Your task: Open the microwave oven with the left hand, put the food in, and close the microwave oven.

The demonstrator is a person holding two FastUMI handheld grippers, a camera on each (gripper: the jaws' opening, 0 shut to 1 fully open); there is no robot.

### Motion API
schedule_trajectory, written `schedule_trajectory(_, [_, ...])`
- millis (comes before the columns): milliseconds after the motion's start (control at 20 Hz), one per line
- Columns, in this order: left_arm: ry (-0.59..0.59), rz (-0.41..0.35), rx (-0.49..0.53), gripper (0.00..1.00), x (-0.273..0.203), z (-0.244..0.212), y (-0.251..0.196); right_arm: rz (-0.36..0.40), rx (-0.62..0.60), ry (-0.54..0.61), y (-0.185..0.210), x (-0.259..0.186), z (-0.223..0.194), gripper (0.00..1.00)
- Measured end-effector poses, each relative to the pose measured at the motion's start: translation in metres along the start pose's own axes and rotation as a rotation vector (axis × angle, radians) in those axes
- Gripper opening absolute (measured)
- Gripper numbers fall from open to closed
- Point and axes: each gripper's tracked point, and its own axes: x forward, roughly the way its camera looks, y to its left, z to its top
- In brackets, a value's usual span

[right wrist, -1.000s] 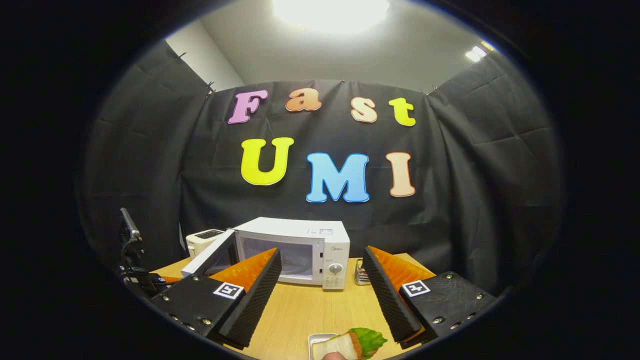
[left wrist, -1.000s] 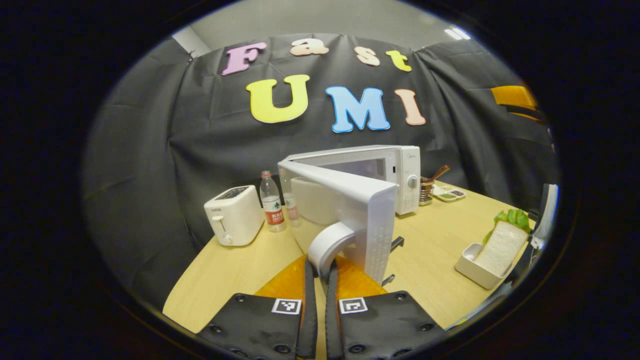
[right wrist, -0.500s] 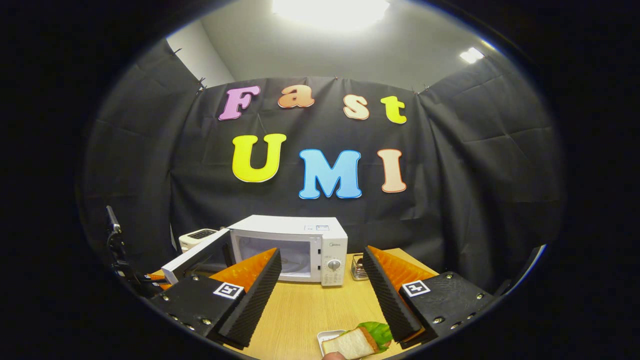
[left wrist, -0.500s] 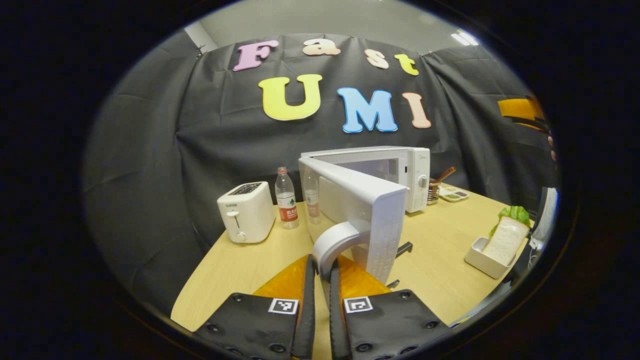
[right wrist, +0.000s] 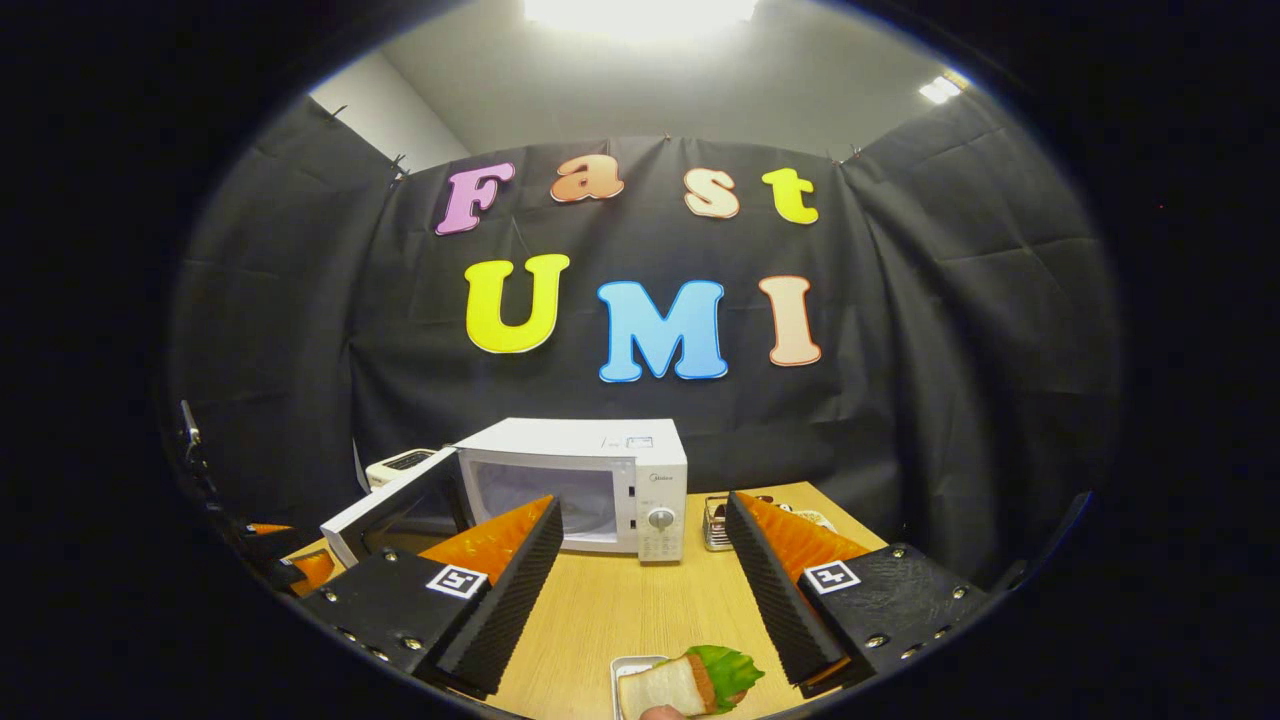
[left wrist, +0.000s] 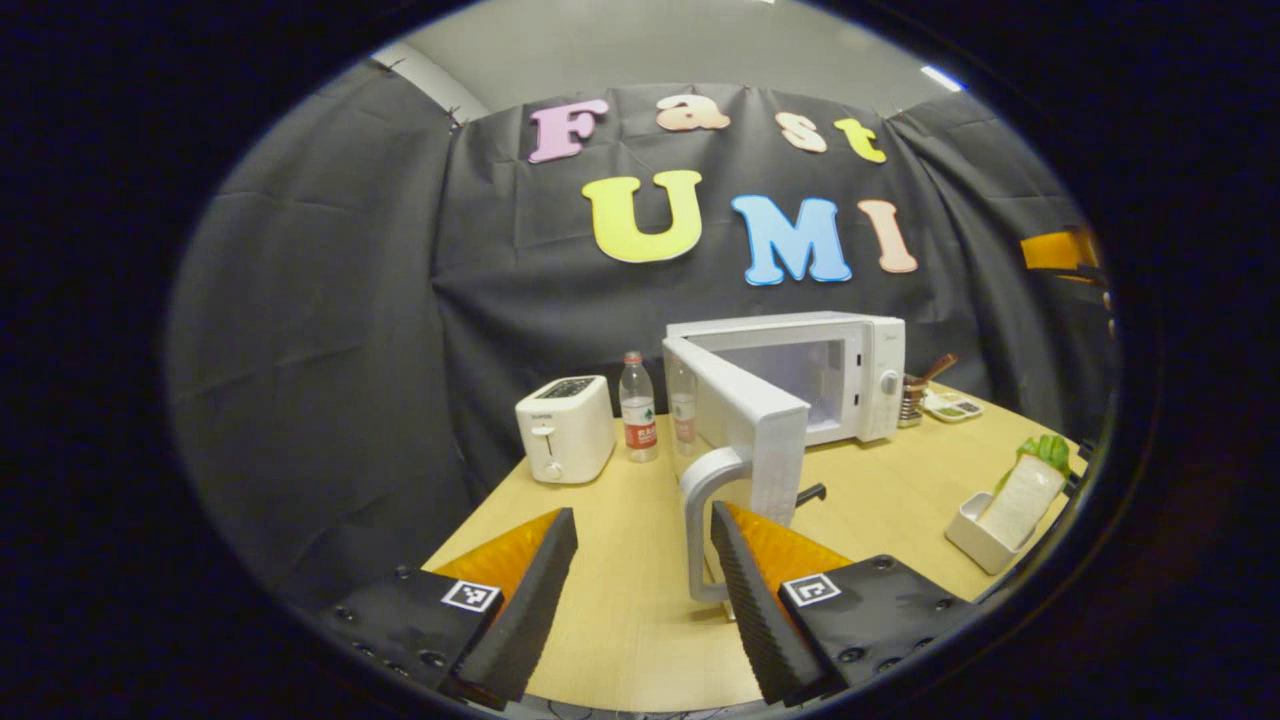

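Now the left claw [left wrist: 640, 545] gapes around the microwave door handle [left wrist: 700, 520].

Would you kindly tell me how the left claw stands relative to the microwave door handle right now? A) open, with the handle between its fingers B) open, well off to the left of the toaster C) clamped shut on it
A: the left claw is open and the door handle stands free between its spread fingers.

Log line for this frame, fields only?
door: swung open | left gripper: open, handle between its fingers | right gripper: open above sandwich | next: likely grasp food
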Motion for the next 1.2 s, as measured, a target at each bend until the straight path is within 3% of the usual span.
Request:
schedule_trajectory(50, [-0.026, 0.016, -0.006, 0.87, -0.010, 0.013, -0.001, 0.012, 0.009, 0.016, -0.004, 0.001, -0.003, 0.99])
schedule_trajectory(200, [-0.118, 0.049, -0.007, 0.97, -0.025, 0.067, -0.006, 0.039, 0.034, 0.080, -0.019, 0.005, -0.020, 0.99])
schedule_trajectory(600, [-0.321, 0.090, -0.067, 0.94, -0.070, 0.177, -0.027, 0.123, 0.144, 0.348, -0.045, 0.010, -0.094, 1.00])
schedule_trajectory(1000, [-0.390, 0.155, -0.079, 0.97, -0.092, 0.203, -0.038, 0.219, 0.220, 0.653, -0.056, -0.003, -0.182, 1.00])
schedule_trajectory(1200, [-0.376, 0.176, -0.054, 0.95, -0.096, 0.198, -0.055, 0.242, 0.280, 0.751, -0.061, -0.006, -0.212, 1.00])
